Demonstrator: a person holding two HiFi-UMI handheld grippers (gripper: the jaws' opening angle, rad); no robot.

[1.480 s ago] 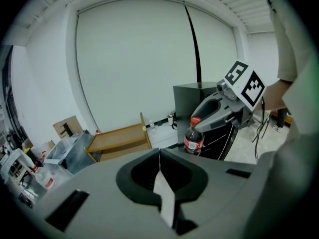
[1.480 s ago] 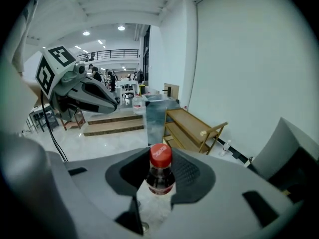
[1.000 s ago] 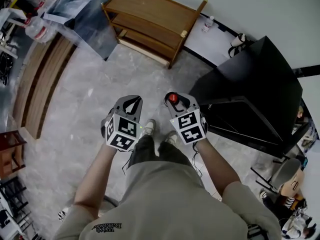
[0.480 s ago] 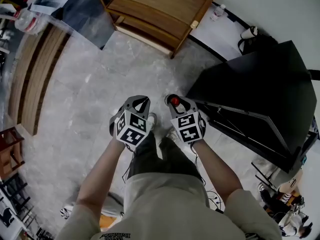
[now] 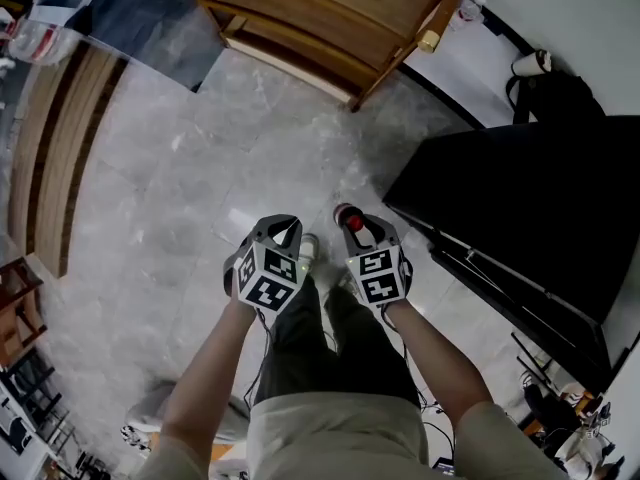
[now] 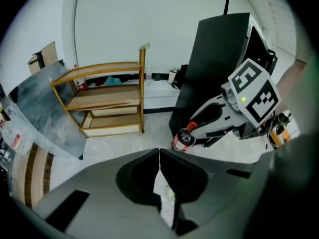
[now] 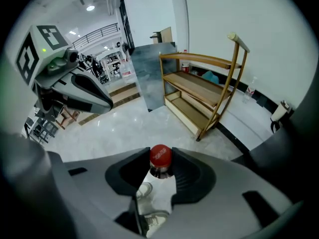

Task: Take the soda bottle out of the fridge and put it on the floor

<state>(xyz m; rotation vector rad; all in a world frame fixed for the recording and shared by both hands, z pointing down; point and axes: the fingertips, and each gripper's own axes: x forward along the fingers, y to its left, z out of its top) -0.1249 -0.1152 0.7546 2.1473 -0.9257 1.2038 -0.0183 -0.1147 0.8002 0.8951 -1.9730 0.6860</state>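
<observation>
- Two hand-held grippers reach out in front of me, both angled steeply down over a pale grey, glossy marble-look floor.
- My right hand-held gripper is clamped on the soda bottle. Its dark pads pinch the neck just under the round red cap.
- My left hand-held gripper has its jaws pressed together at the tips, with nothing between them.
- The soda bottle hangs from the right hand-held gripper, just beyond my shoes and to the left of the tall black fridge. It looks to be above the floor, though no view shows its base.
- From the left gripper view the bottle is small and clear, holding dark drink under a red label.
- I judge it fairly full, so it has some weight, and it can swing while held only by the neck.
- The plastic is smooth and rounded, and likely slippery. The neck is the stiffest place to grip, and the ledge under the cap stops it sliding through.
- The thin body would dent if squeezed. The narrow base could topple on the slick floor, so it wants setting down upright and gently.
- Far across the floor stands a slatted wooden shelf unit with curved boards, against a white wall.
</observation>
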